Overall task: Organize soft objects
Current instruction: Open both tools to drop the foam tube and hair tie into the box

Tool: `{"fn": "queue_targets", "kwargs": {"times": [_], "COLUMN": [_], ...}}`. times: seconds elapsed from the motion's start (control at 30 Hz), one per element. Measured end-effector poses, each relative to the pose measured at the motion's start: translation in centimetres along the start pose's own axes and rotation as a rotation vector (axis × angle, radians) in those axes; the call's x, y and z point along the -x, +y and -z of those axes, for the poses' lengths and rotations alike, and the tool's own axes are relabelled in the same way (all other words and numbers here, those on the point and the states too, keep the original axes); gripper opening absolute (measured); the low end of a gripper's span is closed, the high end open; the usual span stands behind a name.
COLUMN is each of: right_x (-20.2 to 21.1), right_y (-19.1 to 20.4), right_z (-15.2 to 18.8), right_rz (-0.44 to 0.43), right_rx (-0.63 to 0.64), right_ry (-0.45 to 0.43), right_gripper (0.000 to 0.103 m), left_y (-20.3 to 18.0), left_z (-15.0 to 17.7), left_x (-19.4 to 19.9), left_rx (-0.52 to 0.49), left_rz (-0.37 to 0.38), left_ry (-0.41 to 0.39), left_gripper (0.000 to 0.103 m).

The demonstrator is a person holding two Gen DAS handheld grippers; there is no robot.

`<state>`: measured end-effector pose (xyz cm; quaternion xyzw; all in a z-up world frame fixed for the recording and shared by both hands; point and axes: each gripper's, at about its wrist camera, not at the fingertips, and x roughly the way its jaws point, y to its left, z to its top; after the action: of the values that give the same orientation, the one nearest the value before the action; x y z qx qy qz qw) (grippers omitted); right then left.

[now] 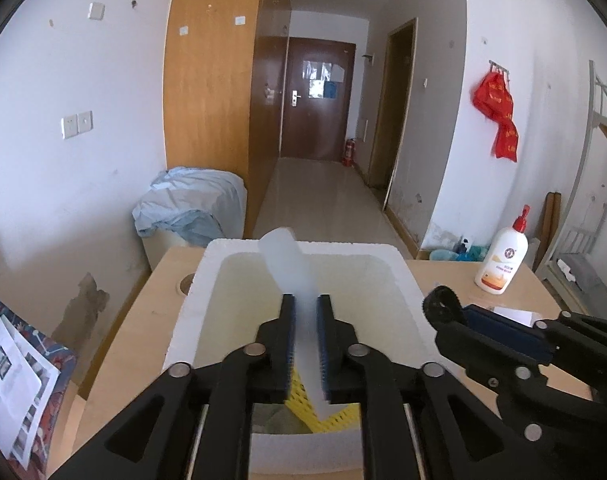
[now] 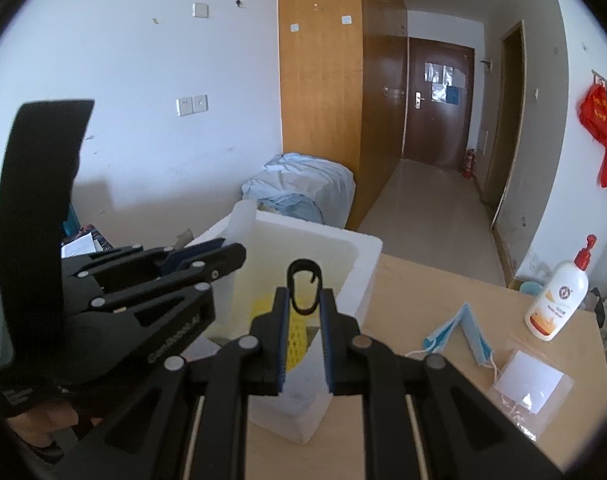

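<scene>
Soft daylight fills both fisheye views, edges bowed and dark-vignetted, with slight motion blur close up.

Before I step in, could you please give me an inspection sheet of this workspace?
Surface: wooden desk, partly covered.
Job's things: foam box; yellow mesh inside it; white strip over it; black clip.
Clutter: face masks, pump bottle, clear bag, papers.
Grippers: left gripper, strip between jaws, grip unclear; right gripper shut on clip.
Cables: nothing seen.
Surroundings: blue bedding, red bag on wall, hallway door.
</scene>
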<state>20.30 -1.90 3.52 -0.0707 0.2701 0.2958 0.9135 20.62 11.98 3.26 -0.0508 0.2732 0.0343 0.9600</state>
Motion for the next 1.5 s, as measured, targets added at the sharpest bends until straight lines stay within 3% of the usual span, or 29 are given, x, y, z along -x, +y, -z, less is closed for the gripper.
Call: {"fn": "queue_targets", "kwargs": {"times": [0.17,0.2,0.23,0.3,0.4,0.47,0.6,0.73,1.2,1.5], "right_x": [0.1,0.0,-0.1,0.0,-0.1,-0.2,-0.6,-1.2,-6.8,-8.3], "right_y": [-0.1,0.0,0.1,0.1,0.2,0.3,0.9,1.5,2.7,2.5], "right_z": [0.0,-0.2,-0.3,-0.3,-0.3,-0.3,-0.6,-0.7,-1.8,-1.8], "right_rz": [0.003,0.003,0.003,0.005,0.008,0.008,0.008,-0.006,-0.041,-0.052], "right_rx": [-0.001,-0.001,-0.002,-0.001,-0.003,-0.002,0.010,0.024,0.039,0.028], "right_ry": [-0.001,-0.001,-0.001,-0.003,-0.006,-0.004,-0.002,0.006,0.095,0.137], "right_gripper": [0.018,0.018,0.018,0.018,0.018,0.018,0.018,0.018,0.018,0.019], "left_y": [-0.3,-0.2,-0.2,0.0,0.3,1.0,2.6,4.7,7.5,7.8], "left_z": [0.0,0.0,0.0,0.0,-0.1,0.0,0.8,1.4,2.3,2.4], "left_x": [0.5,0.6,0.8,1.4,2.6,3.2,4.6,5.7,9.0,9.7], "left_rx": [-0.007,-0.005,-0.001,0.009,0.013,0.034,0.057,0.106,0.176,0.177], "left_rz": [-0.039,-0.048,-0.058,-0.084,-0.112,-0.123,-0.232,-0.270,-0.338,-0.342], "left_ry": [-0.039,-0.041,-0.048,-0.085,-0.137,-0.149,-0.187,-0.191,-0.274,-0.288], "left_gripper": [0.031,0.042,0.061,0.078,0.086,0.087,0.088,0.090,0.094,0.095]}}
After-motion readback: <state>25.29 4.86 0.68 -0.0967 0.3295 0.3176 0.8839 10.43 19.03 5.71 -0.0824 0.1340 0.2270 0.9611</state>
